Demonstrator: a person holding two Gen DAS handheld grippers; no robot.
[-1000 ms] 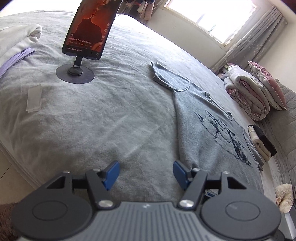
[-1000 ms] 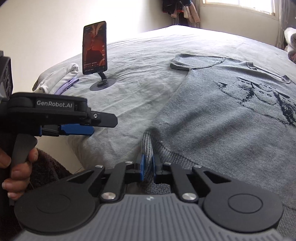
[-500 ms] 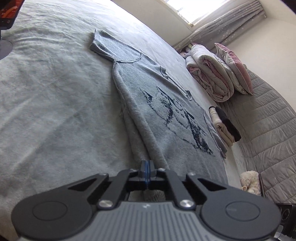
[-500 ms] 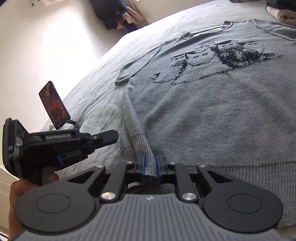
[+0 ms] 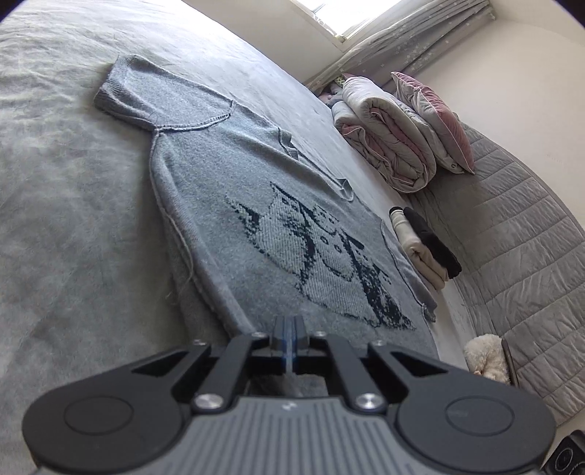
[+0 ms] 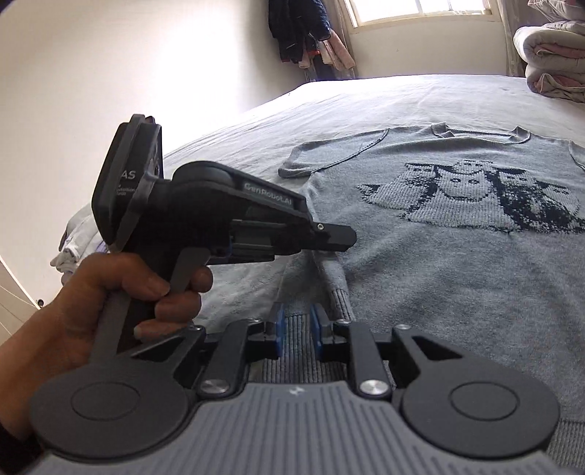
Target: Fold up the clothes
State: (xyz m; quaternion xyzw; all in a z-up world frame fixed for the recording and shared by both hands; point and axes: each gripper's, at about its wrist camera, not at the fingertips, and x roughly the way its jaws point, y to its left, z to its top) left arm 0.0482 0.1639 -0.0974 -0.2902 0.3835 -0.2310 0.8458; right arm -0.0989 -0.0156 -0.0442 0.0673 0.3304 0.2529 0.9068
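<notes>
A grey knit sweater (image 5: 256, 190) with a dark cat pattern lies flat on the grey bed (image 5: 73, 182). My left gripper (image 5: 290, 336) has its blue pads pressed together at the sweater's near side edge, and fabric shows just behind them. In the right wrist view, a hand (image 6: 91, 310) holds that left gripper (image 6: 340, 239), and a ridge of the sweater (image 6: 457, 277) rises to its tip. My right gripper (image 6: 297, 323) is over the ribbed hem. Its jaws are opening, and the hem lies between the pads without being squeezed.
A rolled duvet (image 5: 387, 135) and a pink pillow (image 5: 435, 117) lie at the bed's far side. Folded cream and black clothes (image 5: 424, 248) and a plush toy (image 5: 486, 356) sit by the quilted headboard (image 5: 512, 255). Clothes hang by the window (image 6: 307, 33). A garment pile (image 6: 73, 248) lies at the left.
My left gripper has shut and swung away from the phone stand onto the sweater's near edge. My right gripper's jaws, pinched on the hem fold before, have parted.
</notes>
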